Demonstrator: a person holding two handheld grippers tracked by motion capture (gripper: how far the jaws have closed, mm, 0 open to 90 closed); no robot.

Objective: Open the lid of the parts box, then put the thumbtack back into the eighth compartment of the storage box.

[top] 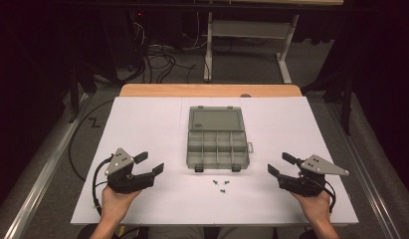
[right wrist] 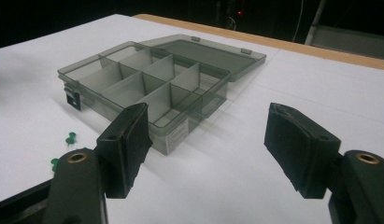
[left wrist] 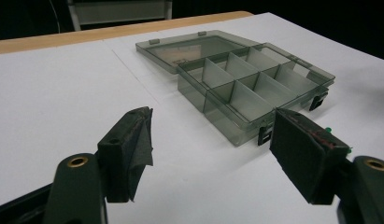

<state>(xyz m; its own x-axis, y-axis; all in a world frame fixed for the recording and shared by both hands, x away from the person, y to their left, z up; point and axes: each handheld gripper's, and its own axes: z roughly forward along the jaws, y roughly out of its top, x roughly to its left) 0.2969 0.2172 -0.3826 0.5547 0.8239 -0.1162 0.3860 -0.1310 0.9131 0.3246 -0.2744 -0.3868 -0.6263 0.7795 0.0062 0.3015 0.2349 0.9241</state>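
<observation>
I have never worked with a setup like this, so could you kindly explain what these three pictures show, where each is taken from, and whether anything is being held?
There is no robot here: a person sits at a white table and holds a hand tool with two black jaws in each hand. The high view looks down from above the person, with the left gripper at the left and the right gripper at the right. The other two pictures come from small cameras riding on those tools, looking out between their own jaws.

In the middle of the table lies a grey see-through organizer box with divided compartments, its lid folded open and flat behind it. The compartments look empty. A few small green pushpins lie loose on the table just in front of the box.

Both grippers are open and hold nothing.
</observation>
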